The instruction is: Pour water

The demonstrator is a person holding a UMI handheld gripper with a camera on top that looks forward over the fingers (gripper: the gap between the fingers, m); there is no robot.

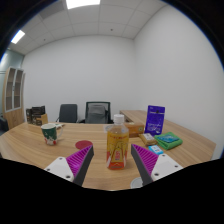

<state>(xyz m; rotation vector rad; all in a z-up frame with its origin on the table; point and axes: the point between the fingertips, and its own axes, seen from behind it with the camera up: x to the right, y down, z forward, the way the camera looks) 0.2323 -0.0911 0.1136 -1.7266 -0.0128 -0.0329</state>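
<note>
A clear bottle with an orange-yellow liquid, a red label and a pale cap stands upright on the wooden table. It is just ahead of my gripper, in line with the gap between the fingers. The gripper is open: the pink-padded fingers stand wide apart with a gap on each side of the bottle. A white mug with a dark pattern stands on the table beyond the left finger.
A purple box stands upright at the right, with green and teal flat packs and a small orange item near it. Black office chairs line the table's far side. A shelf stands at the far left.
</note>
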